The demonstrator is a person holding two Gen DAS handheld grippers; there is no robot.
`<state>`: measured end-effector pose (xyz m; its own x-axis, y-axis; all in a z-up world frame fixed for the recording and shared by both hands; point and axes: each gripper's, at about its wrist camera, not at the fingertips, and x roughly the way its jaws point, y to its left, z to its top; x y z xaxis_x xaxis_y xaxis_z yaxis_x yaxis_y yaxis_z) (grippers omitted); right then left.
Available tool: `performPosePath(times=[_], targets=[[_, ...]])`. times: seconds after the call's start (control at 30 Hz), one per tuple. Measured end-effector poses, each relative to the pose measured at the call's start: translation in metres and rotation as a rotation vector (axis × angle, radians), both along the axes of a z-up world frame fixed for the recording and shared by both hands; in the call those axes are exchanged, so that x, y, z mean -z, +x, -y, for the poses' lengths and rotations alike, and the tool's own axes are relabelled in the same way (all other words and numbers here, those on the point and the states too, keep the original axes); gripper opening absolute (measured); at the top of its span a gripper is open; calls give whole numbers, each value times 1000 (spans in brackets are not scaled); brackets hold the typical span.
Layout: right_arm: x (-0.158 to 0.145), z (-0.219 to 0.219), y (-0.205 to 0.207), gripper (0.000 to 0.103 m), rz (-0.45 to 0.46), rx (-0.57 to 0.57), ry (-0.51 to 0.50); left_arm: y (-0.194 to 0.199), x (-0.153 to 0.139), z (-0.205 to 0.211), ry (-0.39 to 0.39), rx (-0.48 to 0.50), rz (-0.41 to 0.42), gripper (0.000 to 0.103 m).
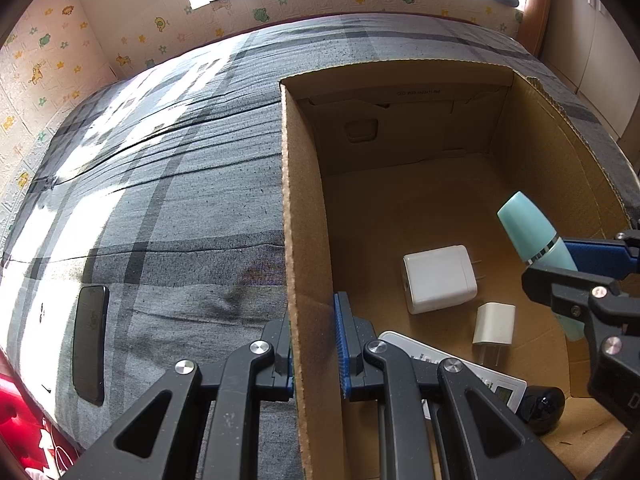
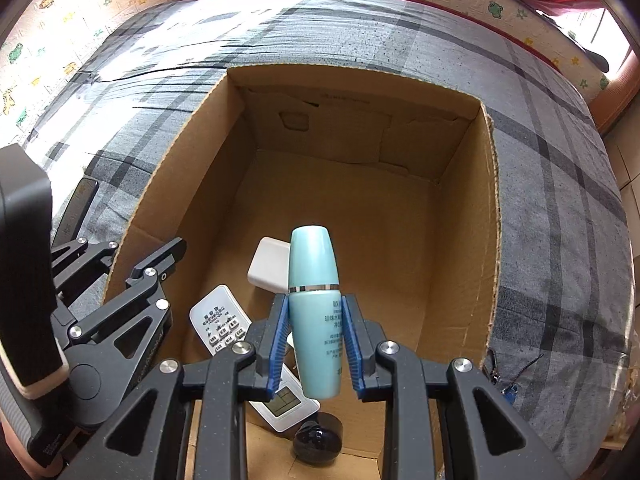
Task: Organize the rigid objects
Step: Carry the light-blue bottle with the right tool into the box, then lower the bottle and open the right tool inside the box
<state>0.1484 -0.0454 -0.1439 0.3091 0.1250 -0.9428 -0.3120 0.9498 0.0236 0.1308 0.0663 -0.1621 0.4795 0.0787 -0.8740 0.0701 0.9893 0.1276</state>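
An open cardboard box (image 1: pixel 298 184) sits on a grey plaid bed. My left gripper (image 1: pixel 316 344) is shut on the box's left wall, one finger on each side of it. My right gripper (image 2: pixel 314 304) is shut on a teal bottle (image 2: pixel 314 280), which hangs cap-forward and tilted above the box floor. The left wrist view shows the same bottle (image 1: pixel 528 224) at the right. On the box floor lie a large white charger (image 1: pixel 438 278), a small white charger (image 1: pixel 494 324), a white remote (image 2: pixel 218 320) and a black round object (image 2: pixel 318 440).
A dark phone (image 1: pixel 90 344) lies on the bedsheet left of the box. Some keys on a cord (image 2: pixel 508 380) lie on the bed right of the box. Walls with cartoon-animal paper run behind the bed. The far half of the box floor (image 2: pixel 360 208) is bare.
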Motion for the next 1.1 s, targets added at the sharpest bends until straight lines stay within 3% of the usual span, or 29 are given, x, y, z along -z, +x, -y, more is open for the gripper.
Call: performPosePath(times=[0.43,0.87,1.0,1.1], targets=[[34,-1,10,28,-60,11,-31,0,1,0,-2,0,1,17],[39,3,14,29,-61,15,-16,0,1,-1,0,0,0,17],[36,6,12,40,-59,12,-4,0,1,-1,2,0,0,17],[29,7,11,42,-52,14,8,0,1,-2,2,0,0,17]])
